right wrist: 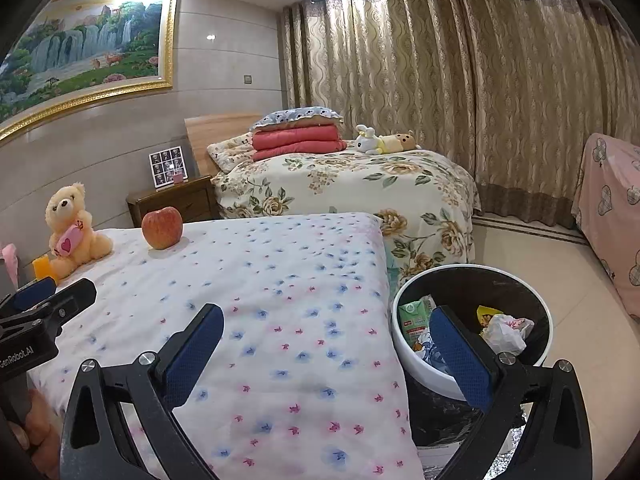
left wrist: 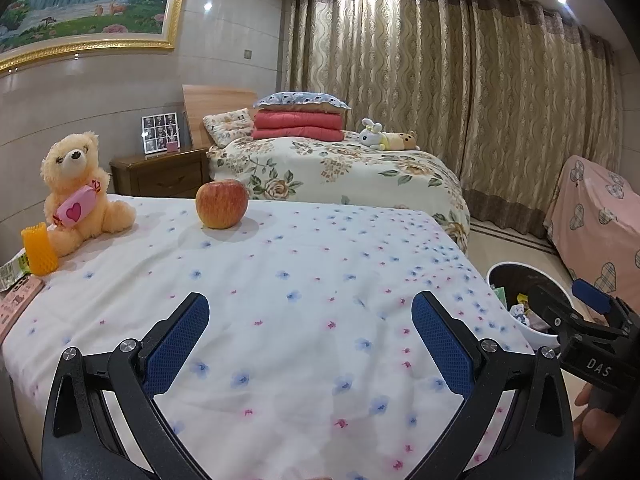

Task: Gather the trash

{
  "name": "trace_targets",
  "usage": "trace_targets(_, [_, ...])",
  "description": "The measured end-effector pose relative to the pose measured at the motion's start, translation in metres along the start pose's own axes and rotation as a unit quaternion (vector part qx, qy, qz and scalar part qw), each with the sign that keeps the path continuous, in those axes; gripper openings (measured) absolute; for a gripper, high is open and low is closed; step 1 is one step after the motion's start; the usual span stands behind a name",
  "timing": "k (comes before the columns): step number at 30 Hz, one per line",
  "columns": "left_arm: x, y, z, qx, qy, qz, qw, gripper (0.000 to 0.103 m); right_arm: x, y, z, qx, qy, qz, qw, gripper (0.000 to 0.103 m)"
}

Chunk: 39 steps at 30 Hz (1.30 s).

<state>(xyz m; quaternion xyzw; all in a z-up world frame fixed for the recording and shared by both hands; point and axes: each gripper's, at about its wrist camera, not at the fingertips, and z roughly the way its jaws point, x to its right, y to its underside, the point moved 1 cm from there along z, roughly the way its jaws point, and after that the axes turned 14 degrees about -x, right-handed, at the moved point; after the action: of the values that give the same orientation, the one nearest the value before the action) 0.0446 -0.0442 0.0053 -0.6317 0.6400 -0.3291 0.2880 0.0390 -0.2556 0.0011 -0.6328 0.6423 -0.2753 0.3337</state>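
Note:
My left gripper (left wrist: 310, 316) is open and empty above the white flowered bedspread (left wrist: 280, 280). My right gripper (right wrist: 326, 330) is open and empty at the bed's right edge, next to a white-rimmed black trash bin (right wrist: 404, 364) on the floor. The bin holds a green carton (right wrist: 414, 320), a crumpled white bag (right wrist: 506, 330) and a yellow wrapper (right wrist: 486, 314). At the bed's far left lie an orange foam net sleeve (left wrist: 38, 250), a green wrapper (left wrist: 14, 270) and a pink packet (left wrist: 18, 304). The bin also shows in the left wrist view (left wrist: 532, 334).
A red apple (left wrist: 221, 204) and a teddy bear (left wrist: 78, 196) sit at the head of the bed. A second bed with a floral cover (left wrist: 340, 172), a wooden nightstand (left wrist: 160, 176), curtains and a pink-covered piece of furniture (left wrist: 600, 216) stand beyond.

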Motion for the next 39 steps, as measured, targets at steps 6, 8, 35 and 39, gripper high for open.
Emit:
trace_targets(6, [0.0007, 0.0006, -0.0029, 0.004, -0.005, 0.002, 1.0, 0.103, -0.0015, -0.0004, -0.0007, 0.003, -0.004, -0.001, 1.0, 0.103])
trace_targets(8, [0.0013, 0.0002, -0.003, 0.005, -0.004, 0.003, 1.0, 0.103, -0.0013, -0.0007, -0.0007, 0.003, -0.005, -0.001, 1.0, 0.103])
trace_targets(35, [0.0042, -0.0006, -0.0025, 0.0, -0.001, 0.011, 0.9999, 0.103, 0.0007, 0.0, -0.0045, 0.004, -0.018, 0.007, 1.0, 0.103])
trace_targets(39, [0.0044, -0.0005, -0.0026, 0.0, -0.001, 0.011, 0.9999, 0.103, 0.0008, 0.0002, -0.0046, 0.004, -0.018, 0.006, 1.0, 0.103])
